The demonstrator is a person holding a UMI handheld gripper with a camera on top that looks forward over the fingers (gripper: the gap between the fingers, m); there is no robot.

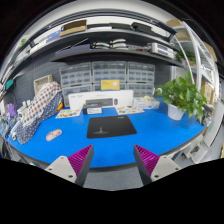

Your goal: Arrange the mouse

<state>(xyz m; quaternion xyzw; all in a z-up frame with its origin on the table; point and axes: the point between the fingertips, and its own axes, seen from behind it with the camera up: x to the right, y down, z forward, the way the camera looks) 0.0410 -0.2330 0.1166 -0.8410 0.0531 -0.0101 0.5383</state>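
1. At the far left, a patterned cloth bag leans near the left edge of the big blue table.
2. Just in front of the bag, a small pale oval mouse lies alone on the blue top, with bare blue all around it.
3. In the middle lies a flat black square mouse mat. It has nothing on it. The mouse is well apart from it, off to its left.
4. Behind the mat, at the back edge of the table, stand a white box-like machine and a yellow and white box.
5. At the right end of the table is a leafy green plant, near the edge.
6. The tool hangs at the near edge of the table. Its two fingers with purple pads are spread wide and grip nothing. There is lots of open blue room between the fingers and the mat.
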